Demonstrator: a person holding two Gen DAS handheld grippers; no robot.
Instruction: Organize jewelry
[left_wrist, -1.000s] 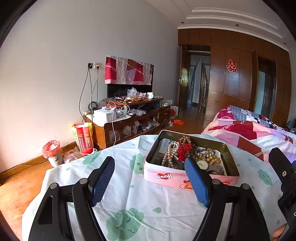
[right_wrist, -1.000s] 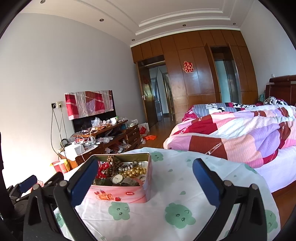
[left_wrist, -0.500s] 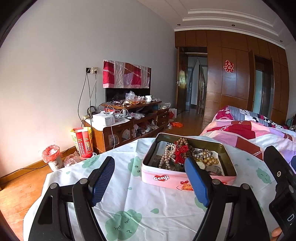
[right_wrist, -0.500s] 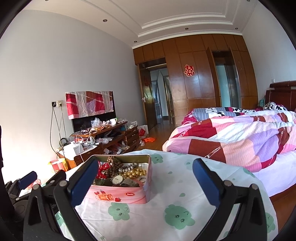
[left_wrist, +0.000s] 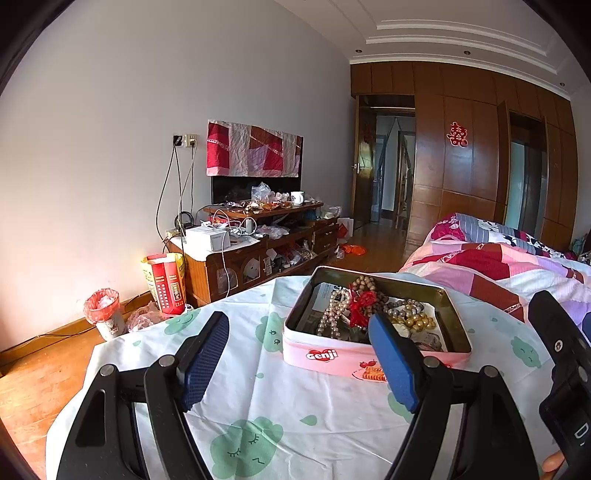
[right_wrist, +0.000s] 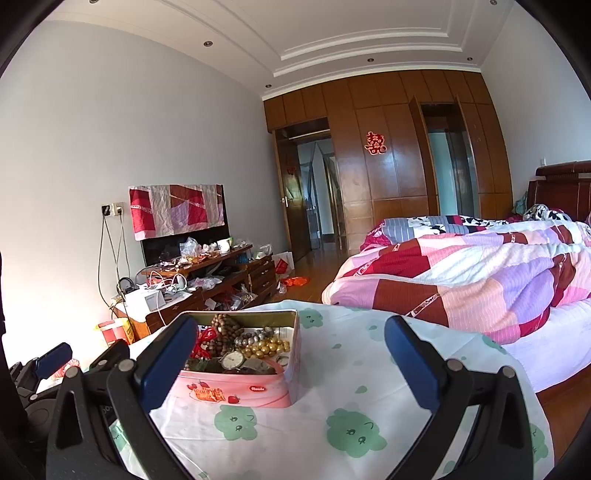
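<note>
The pink rectangular metal tin (left_wrist: 373, 334) full of tangled bead jewelry (left_wrist: 364, 308) lies on the cloth-covered table (left_wrist: 280, 402), just ahead and right of the wide, empty left claw (left_wrist: 299, 354), while the equally wide, empty right claw (right_wrist: 291, 365) has it ahead-left.

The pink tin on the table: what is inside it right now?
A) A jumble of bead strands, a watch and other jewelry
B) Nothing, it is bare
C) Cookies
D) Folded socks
A. The open pink tin holds tangled jewelry: a pearl strand, brown wooden beads, gold beads and a watch. Both grippers, left and right, are open and hold nothing.
</note>
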